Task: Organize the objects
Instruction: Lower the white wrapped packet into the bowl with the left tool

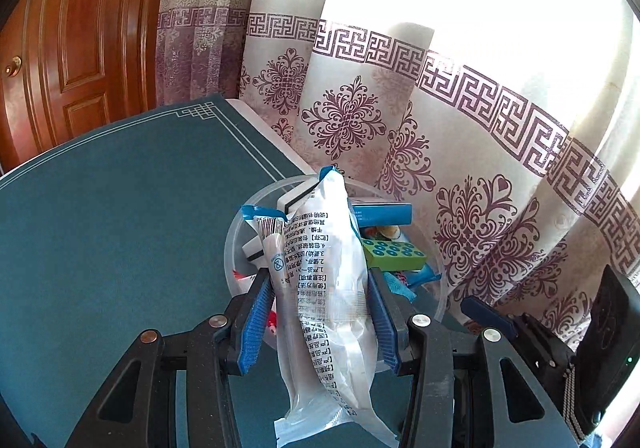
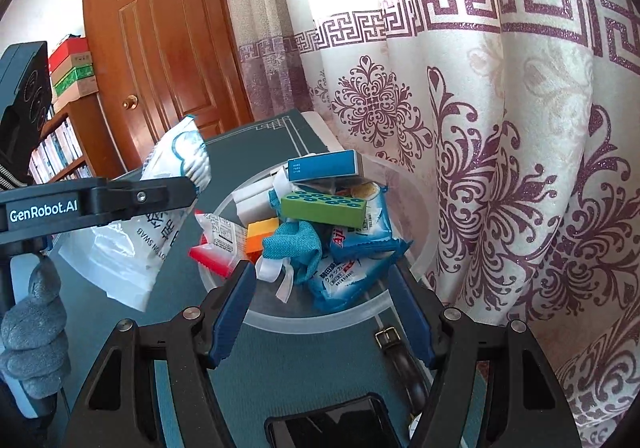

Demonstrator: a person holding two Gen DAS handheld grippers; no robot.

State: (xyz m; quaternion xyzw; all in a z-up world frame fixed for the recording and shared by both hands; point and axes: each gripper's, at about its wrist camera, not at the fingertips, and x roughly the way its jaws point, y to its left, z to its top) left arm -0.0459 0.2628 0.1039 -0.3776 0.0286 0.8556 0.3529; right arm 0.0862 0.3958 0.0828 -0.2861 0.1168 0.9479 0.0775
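My left gripper (image 1: 320, 288) is shut on a white and blue cotton swab bag (image 1: 320, 268) and holds it up, just left of a clear round bowl (image 1: 434, 288). The bag also shows in the right wrist view (image 2: 152, 216), pinched by the left gripper. The bowl (image 2: 320, 318) holds a blue box (image 2: 324, 166), a green block (image 2: 324, 208), a teal cloth pouch (image 2: 292, 244), blue snack packs (image 2: 360, 236), a red and white packet (image 2: 216, 248) and an orange block (image 2: 260, 234). My right gripper (image 2: 324, 276) is open and empty at the bowl's near rim.
A teal mat (image 1: 120, 228) covers the table. A patterned curtain (image 1: 480, 168) hangs right behind the bowl. A wooden door (image 2: 160, 48) and a bookshelf (image 2: 60, 148) stand at the left. A black phone (image 2: 332, 424) and a strap with a buckle (image 2: 388, 340) lie near me.
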